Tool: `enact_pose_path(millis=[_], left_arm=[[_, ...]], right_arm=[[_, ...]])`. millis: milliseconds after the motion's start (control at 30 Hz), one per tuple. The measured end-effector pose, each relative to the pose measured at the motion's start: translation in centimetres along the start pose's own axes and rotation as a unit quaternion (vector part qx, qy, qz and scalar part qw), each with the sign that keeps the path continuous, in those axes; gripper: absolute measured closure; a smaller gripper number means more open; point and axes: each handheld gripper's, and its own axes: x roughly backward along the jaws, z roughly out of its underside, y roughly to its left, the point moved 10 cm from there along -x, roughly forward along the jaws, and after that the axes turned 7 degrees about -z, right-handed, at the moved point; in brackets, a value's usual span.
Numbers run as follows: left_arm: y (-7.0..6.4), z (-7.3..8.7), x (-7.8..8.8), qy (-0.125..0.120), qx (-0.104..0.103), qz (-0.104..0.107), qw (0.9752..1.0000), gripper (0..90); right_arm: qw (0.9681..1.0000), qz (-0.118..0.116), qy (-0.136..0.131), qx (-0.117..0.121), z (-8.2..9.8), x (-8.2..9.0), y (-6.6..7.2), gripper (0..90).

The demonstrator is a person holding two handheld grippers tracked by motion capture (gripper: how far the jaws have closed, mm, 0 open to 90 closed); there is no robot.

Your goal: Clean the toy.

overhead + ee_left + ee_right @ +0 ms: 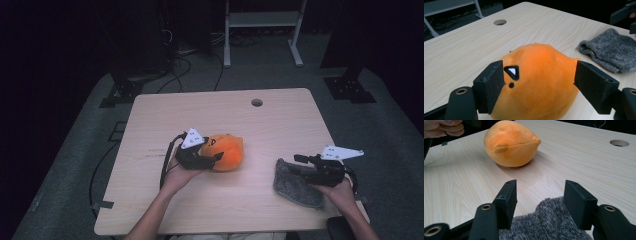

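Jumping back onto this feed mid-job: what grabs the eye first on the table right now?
The bright orange plush toy near the table's middle stands out first, with the left claw right against it, jaws open on either side. Next is the fuzzy grey cloth near the table's front right edge, where the right claw sits over it with jaws apart. Beyond them, a round hole marks the pale wooden table.

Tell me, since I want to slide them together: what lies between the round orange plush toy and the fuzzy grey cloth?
Nothing: between the round orange plush toy and the fuzzy grey cloth the high view shows bare light wooden table.
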Motion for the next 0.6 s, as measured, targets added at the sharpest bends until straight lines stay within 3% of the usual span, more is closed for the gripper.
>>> enact_pose_path(millis=[600], left_arm=[[0.7,1.5,2.3,-0.002,0.006,-0.010,0.9999,20.1]], right_arm=[[1.0000,-0.002,0.003,-0.003,0.0,-0.2,0.1,41.7]])
